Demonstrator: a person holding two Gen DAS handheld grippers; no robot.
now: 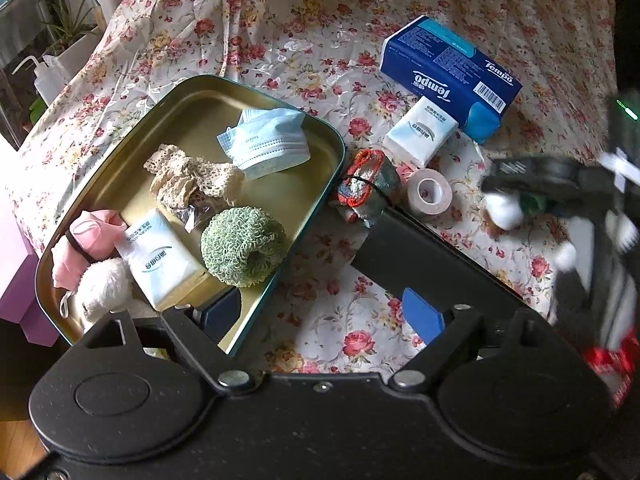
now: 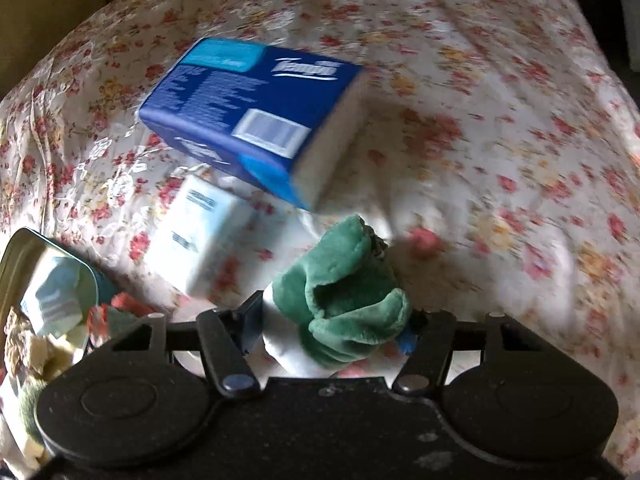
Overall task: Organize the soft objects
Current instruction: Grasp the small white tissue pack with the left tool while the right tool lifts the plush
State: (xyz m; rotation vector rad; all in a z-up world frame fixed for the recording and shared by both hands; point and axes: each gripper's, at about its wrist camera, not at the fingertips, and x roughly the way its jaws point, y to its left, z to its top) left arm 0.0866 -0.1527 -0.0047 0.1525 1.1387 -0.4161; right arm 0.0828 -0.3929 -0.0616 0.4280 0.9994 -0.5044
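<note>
Between the right claw (image 2: pixel 336 320) fingers, a plush green toy (image 2: pixel 348 300).

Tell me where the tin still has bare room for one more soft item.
Bare floor shows along the tin far-left wall, beyond the lace piece and face mask. The near corner is crowded: tissue pack, green scrubber, pink cloth.

Cloth (image 1: pixel 320 32): white, red and yellow rose print. Tin (image 1: pixel 192 92): gold inside, teal rim; holds pale blue mask (image 1: pixel 266 142), green scrubber (image 1: pixel 242 246), pink fabric (image 1: pixel 94 236). Tissue pack (image 1: pixel 450 76): dark blue; plush toy (image 2: pixel 348 280): green and white.
</note>
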